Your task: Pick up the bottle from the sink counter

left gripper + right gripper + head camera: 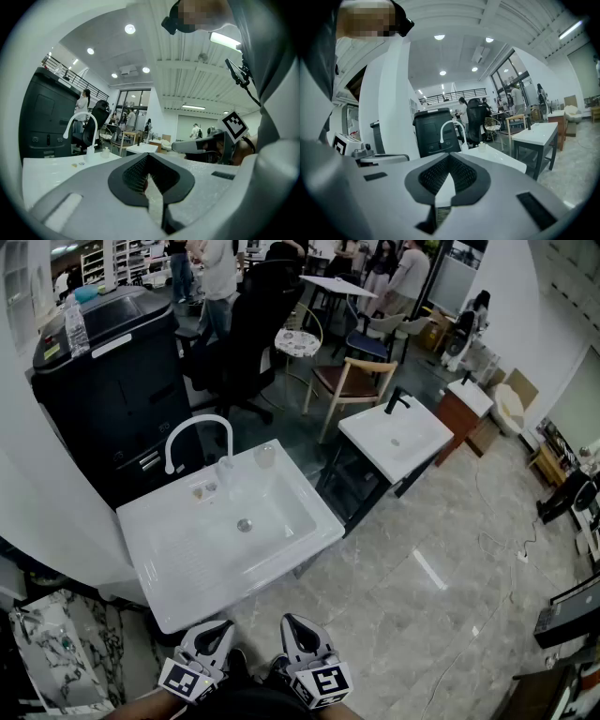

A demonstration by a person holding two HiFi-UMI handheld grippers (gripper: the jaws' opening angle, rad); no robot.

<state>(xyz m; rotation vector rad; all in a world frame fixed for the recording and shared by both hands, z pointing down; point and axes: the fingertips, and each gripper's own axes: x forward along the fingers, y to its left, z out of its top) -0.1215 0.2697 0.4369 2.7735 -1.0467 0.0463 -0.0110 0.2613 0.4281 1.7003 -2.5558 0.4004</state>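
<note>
Now | left gripper (212, 629) and right gripper (294, 624) are both hanging clamped shut, empty, before the sink counter (159, 554) | bottle (226, 472) is standing by the faucet (199, 418) base, well apart from them.

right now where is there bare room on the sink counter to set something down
The ribbed drainboard left of the basin is bare, out to the sink counter's near corner. The back ledge is crowded: the faucet base, the bottle, a small clear cup and some small bits.
</note>
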